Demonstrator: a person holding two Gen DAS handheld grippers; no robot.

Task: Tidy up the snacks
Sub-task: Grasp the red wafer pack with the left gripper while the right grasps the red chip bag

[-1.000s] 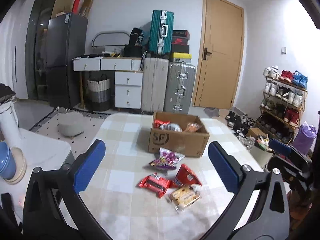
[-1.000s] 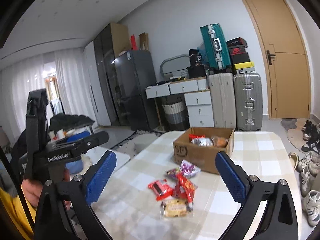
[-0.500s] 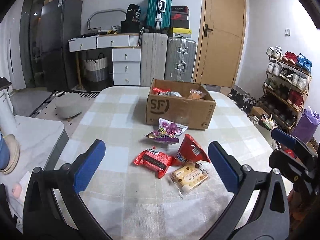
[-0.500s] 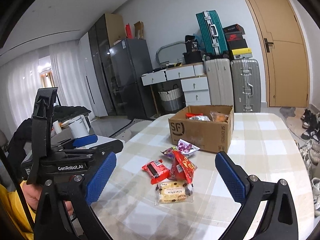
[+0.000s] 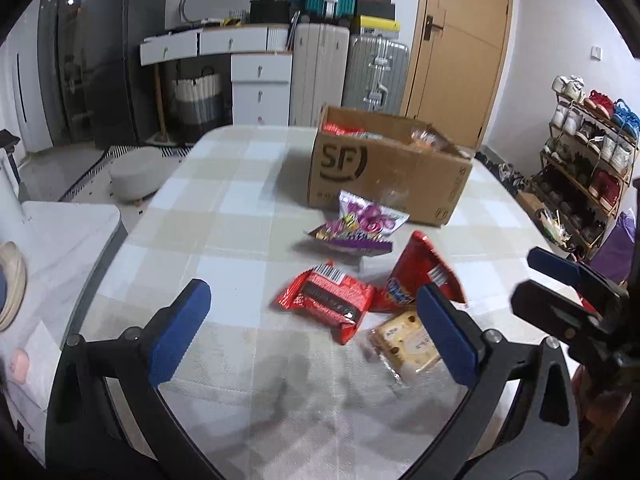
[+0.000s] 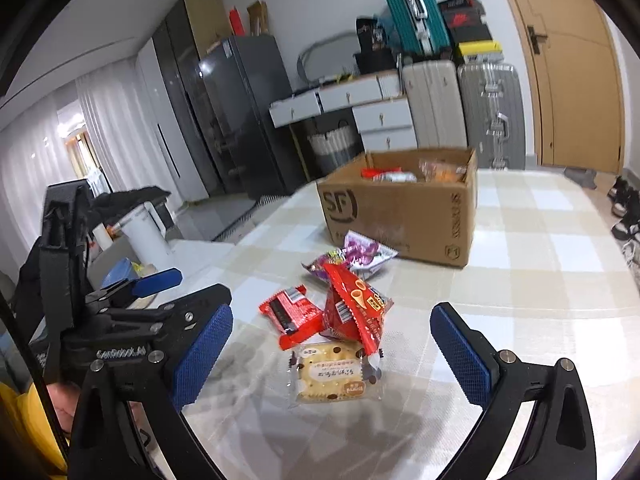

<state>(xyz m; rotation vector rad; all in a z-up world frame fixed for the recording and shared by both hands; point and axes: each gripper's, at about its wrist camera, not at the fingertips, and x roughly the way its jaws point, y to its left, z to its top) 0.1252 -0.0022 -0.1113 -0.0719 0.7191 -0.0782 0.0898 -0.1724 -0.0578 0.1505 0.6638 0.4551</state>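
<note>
Both hand-held grippers nearer now, wide open, empty; biscuit packet (image 6: pixel 330 376) between right hand-held gripper (image 6: pixel 332 354) fingers.

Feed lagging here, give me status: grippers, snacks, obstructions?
Left gripper, right gripper open, empty. Four snack packets loose before cardboard box. Nothing blocking.

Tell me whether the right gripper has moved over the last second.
Yes. The right gripper has moved forward and down toward the table: the cardboard box and biscuit packet look larger and closer than before.
</note>
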